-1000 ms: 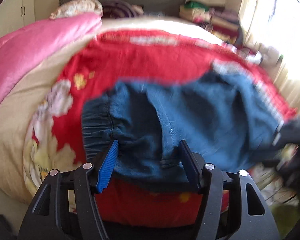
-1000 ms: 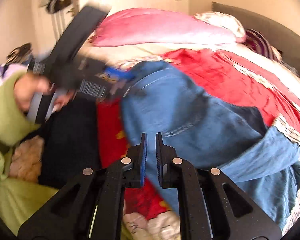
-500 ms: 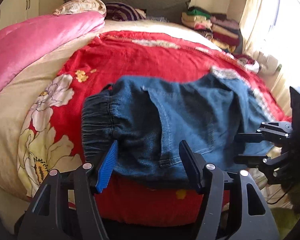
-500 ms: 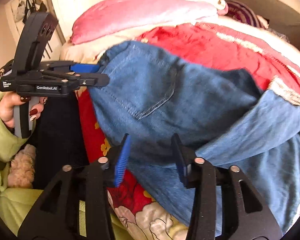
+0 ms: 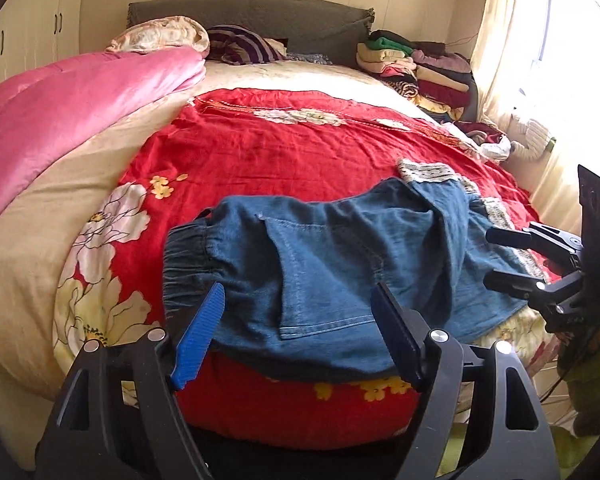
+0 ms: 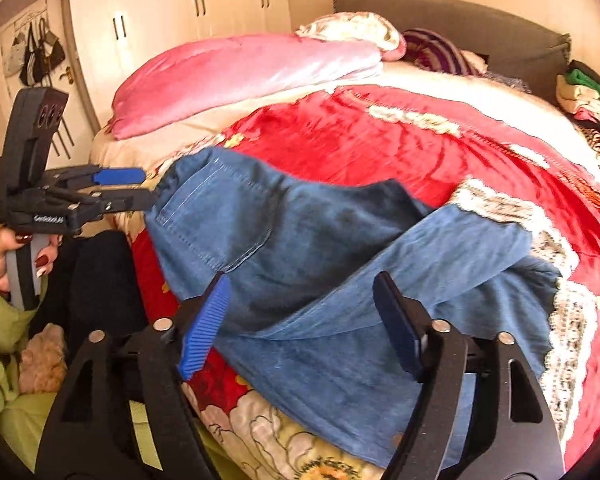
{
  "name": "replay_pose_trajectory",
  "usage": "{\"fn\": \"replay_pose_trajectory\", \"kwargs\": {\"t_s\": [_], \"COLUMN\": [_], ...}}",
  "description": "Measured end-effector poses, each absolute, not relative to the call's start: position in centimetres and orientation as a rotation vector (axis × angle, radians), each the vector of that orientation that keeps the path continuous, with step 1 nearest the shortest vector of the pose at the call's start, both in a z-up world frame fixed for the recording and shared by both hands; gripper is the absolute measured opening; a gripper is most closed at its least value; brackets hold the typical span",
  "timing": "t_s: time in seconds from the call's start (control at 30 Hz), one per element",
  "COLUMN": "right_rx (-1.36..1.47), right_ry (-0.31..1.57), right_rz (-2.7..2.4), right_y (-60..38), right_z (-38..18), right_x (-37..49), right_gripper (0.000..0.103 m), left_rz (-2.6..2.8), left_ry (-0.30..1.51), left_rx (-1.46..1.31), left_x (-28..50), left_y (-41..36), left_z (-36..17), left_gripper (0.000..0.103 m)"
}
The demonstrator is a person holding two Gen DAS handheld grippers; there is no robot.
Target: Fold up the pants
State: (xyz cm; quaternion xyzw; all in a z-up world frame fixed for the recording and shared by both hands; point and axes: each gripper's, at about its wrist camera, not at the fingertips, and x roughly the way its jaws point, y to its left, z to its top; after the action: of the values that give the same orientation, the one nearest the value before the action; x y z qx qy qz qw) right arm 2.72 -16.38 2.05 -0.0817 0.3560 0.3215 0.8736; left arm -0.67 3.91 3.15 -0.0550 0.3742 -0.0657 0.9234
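Blue denim pants lie on the red flowered blanket at the near edge of the bed, waistband to the left, lace-trimmed legs doubled over to the right. My left gripper is open and empty just short of the waist end. It also shows in the right wrist view, beside the waistband. My right gripper is open and empty over the folded legs. It also shows at the right edge of the left wrist view, open by the leg end.
A pink duvet is piled along the bed's left side. Pillows lie at the grey headboard. A stack of folded clothes sits at the far right corner. Wardrobes stand behind. The person's green sleeve is at left.
My right gripper has gone from shut to open and let go of the pants. Both grippers have drawn back a little. The pants have settled flat on the blanket.
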Motion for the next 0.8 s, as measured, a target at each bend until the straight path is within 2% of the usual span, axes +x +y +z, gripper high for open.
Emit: {"fn": "replay_pose_trajectory", "kwargs": {"t_s": [0.4, 0.6, 0.8], "right_rx": [-0.132, -0.072, -0.155], "right_ry": [0.685, 0.734, 0.803], "right_rz": [0.472, 0.435, 0.397], "right_y": [-21.0, -22.2, -20.6], "right_z": [5.3, 5.6, 3.7], "right_x": [6.7, 11.8, 16.8], "right_gripper": [0.085, 0.086, 0.089], "left_rz": [-0.259, -0.411, -0.497], "left_ry": [0.775, 0.851, 0.911], "left_rx": [-0.112, -0.133, -0.118], "left_x": [0.9, 3.2, 6.0], "left_y": [0.1, -4.0, -7.7], "left_z": [4.0, 1.9, -0.3], "left_gripper": [0.075, 0.075, 0.075]}}
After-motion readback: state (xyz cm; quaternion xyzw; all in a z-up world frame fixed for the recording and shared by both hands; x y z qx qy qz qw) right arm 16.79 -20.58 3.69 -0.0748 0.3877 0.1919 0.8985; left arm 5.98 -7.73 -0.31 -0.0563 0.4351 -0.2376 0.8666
